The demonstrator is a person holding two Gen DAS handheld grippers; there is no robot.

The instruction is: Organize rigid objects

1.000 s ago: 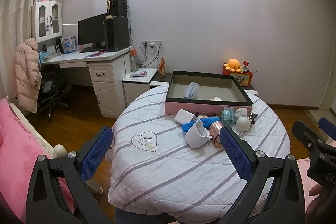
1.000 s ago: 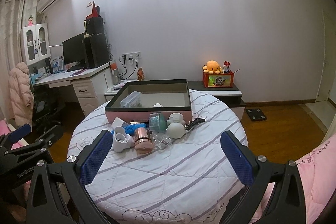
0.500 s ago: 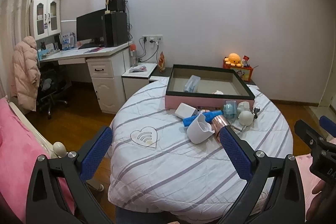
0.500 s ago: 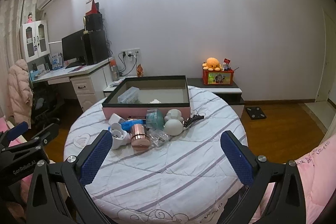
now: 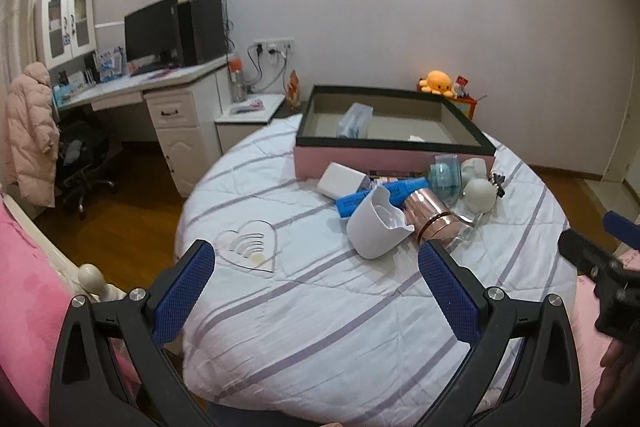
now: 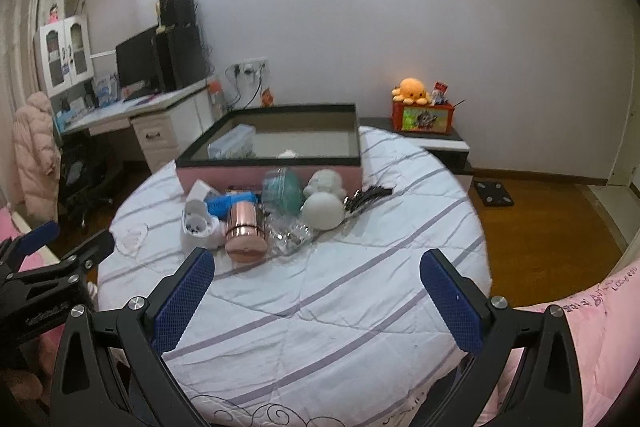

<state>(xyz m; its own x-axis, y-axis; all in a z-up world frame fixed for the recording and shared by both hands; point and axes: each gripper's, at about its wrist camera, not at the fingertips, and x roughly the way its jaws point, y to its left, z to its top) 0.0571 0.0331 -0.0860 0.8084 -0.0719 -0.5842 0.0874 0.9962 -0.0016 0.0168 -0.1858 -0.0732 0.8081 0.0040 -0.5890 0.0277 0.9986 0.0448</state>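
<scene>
Most toys (image 6: 280, 211) wait ahead of my wide-open, empty jaws; only two things sit in the box (image 6: 276, 163).

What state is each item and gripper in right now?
Left gripper: open, holding nothing.
Right gripper: open, holding nothing.
Pink box with black rim: open, nearly bare.
White plastic cup: tipped on its side.
Rose-gold metal canister: lying on its side.

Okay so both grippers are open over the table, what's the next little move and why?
Probably ease the left gripper forward toward the white cup: it lies on its side nearest the jaws, at the front of the pile, and the pink box behind has room.
</scene>
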